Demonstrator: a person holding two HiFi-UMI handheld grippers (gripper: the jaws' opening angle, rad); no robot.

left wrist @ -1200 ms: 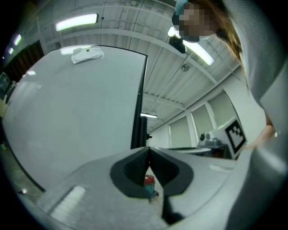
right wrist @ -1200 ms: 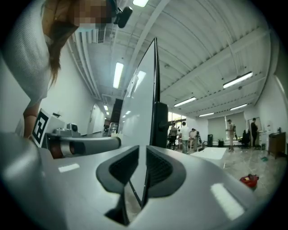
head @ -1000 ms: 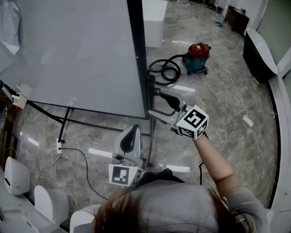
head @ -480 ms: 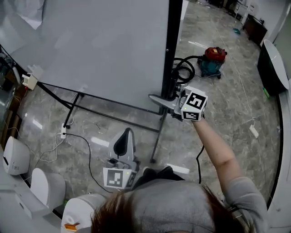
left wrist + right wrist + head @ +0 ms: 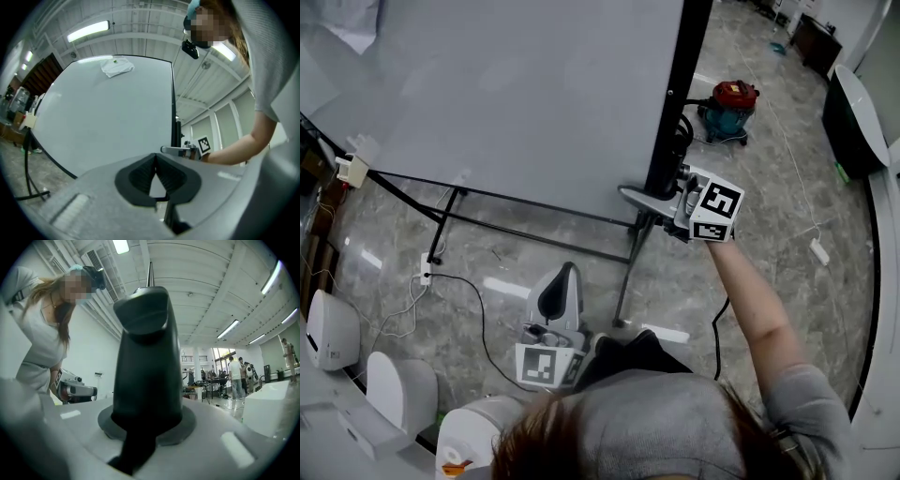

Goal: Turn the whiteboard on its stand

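The whiteboard (image 5: 525, 103) stands on the floor (image 5: 769, 187), a stiff, broad panel probably easiest swung by its black side frame (image 5: 673, 103), which the right tool (image 5: 645, 199) has just closed on and grips; the left tool (image 5: 563, 277) hangs shut, empty.

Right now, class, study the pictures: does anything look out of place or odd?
A crumpled white cloth hangs over the top edge of the whiteboard; turning the board may shake it off.

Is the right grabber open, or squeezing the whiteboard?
Shut on the whiteboard's black side bar: the right gripper's jaws have just closed, bar filling their gap.
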